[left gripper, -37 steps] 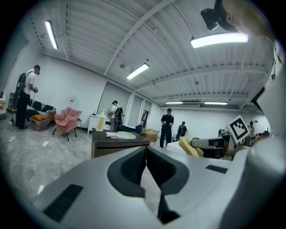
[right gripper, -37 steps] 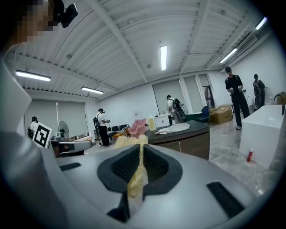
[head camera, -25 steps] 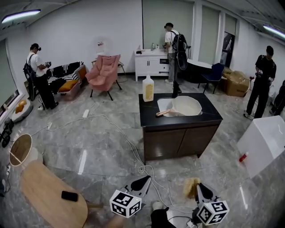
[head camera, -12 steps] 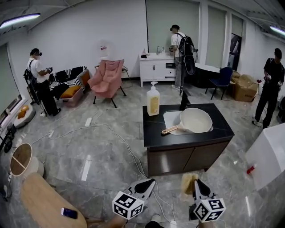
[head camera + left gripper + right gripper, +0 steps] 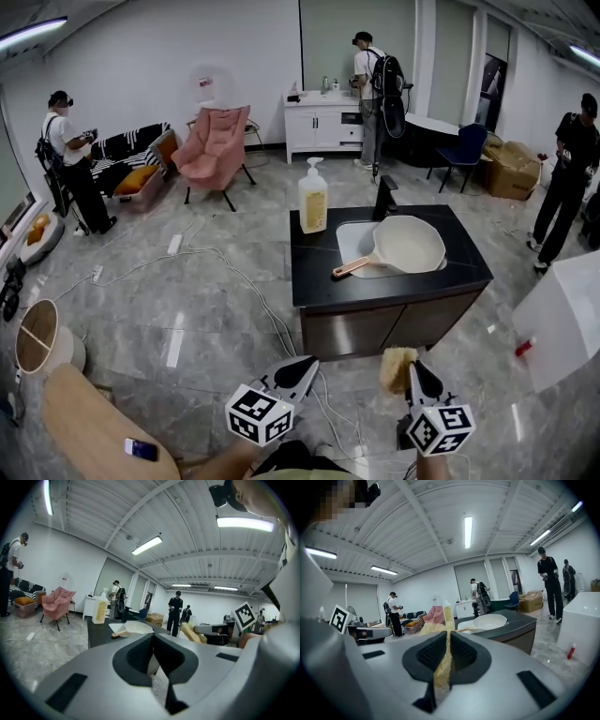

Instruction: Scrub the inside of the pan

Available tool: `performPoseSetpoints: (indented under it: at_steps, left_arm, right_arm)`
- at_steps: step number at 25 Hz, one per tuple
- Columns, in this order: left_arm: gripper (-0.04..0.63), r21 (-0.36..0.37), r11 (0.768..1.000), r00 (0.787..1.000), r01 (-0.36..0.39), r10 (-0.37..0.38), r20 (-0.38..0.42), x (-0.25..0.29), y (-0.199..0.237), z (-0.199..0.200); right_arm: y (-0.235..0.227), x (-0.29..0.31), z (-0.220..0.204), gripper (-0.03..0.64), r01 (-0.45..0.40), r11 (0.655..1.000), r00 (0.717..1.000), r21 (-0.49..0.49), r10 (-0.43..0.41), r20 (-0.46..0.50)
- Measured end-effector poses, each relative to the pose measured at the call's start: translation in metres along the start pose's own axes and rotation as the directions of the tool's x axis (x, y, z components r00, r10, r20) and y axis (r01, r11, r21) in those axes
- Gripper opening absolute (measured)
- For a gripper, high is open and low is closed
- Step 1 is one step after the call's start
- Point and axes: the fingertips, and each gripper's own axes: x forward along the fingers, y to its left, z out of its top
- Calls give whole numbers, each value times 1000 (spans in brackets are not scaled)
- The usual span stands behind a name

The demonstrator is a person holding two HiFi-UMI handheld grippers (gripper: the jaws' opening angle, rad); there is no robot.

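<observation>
Head view, near to far. The left gripper (image 5: 306, 366) and the right gripper (image 5: 413, 373) were held side by side above the grey floor (image 5: 206, 309). Each carried its marker cube, and both pointed toward the counter (image 5: 319, 277), well apart from it.

Left gripper view: the jaws of the left gripper (image 5: 153, 638) were pressed together with nothing between them.

Right gripper view: the jaws of the right gripper (image 5: 448, 637) were clamped on a yellow fibrous scrubber (image 5: 439, 667), which stuck out past their tips. In the head view the scrubber (image 5: 397, 367) showed as a tan wad just left of that gripper's tip.

A pale cable (image 5: 246, 281) snaked over the floor between the grippers and the counter's left side.

On the dark counter, the cream pan (image 5: 409, 246) rested across the white sink (image 5: 349, 240) in the right half. Its bowl faced up and its wooden handle (image 5: 349, 267) reached toward the near left. A soap bottle (image 5: 312, 199) of yellowish liquid stood upright at the far left corner. A black faucet (image 5: 384, 198) rose at the far edge behind the sink.

Beyond the counter stood a pink armchair (image 5: 217, 145) and a white cabinet (image 5: 322, 127) by the back wall. One person (image 5: 373, 89) stood at the cabinet, a second person (image 5: 66, 159) at the room's left and a third person (image 5: 570, 173) at its right.
</observation>
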Motion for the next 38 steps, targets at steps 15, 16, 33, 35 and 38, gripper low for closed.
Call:
performPoseSetpoints:
  at_steps: [15, 16, 33, 35, 38]
  left_arm:
    - [15, 76, 982, 983, 171, -165, -76, 128, 56, 29]
    - [15, 87, 979, 981, 183, -176, -85, 138, 62, 32]
    - [17, 103, 957, 951, 270, -248, -186, 248, 150, 22]
    - [18, 113, 956, 949, 271, -246, -199, 263, 151, 19]
    - [20, 141, 957, 954, 253, -223, -201, 289, 158, 17]
  right_arm:
    - [-56, 107, 46, 37, 98, 995, 995, 19, -98, 12]
    - [-58, 119, 53, 37, 100, 995, 995, 15, -100, 17]
    - [-93, 282, 60, 37, 98, 994, 994, 43, -95, -58]
    - [-107, 296, 62, 37, 94, 995, 994, 42, -91, -64]
    - [-132, 321, 65, 37, 77, 997, 994, 33, -74, -78]
